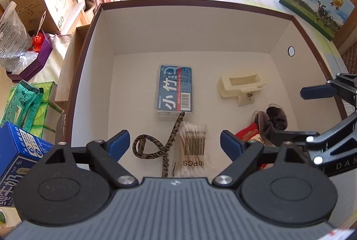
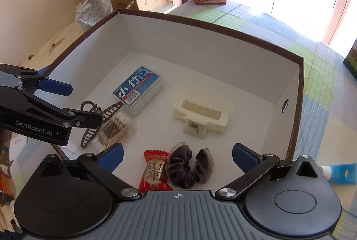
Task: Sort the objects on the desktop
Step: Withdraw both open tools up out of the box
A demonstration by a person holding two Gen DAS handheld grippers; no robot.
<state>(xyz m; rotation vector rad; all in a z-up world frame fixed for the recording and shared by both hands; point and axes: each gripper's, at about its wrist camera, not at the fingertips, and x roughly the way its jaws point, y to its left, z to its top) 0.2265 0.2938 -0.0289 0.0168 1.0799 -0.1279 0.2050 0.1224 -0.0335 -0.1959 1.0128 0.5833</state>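
Both the left gripper [image 1: 175, 142] and right gripper [image 2: 177, 156] are being held wide open and empty over the brown-rimmed white cardboard box [image 2: 209, 28], so they're best being lifted straight clear.

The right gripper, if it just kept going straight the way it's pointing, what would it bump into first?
Probably the dark scrunchie lying in the box, just ahead between the right gripper's open fingers; depth is hard to judge.
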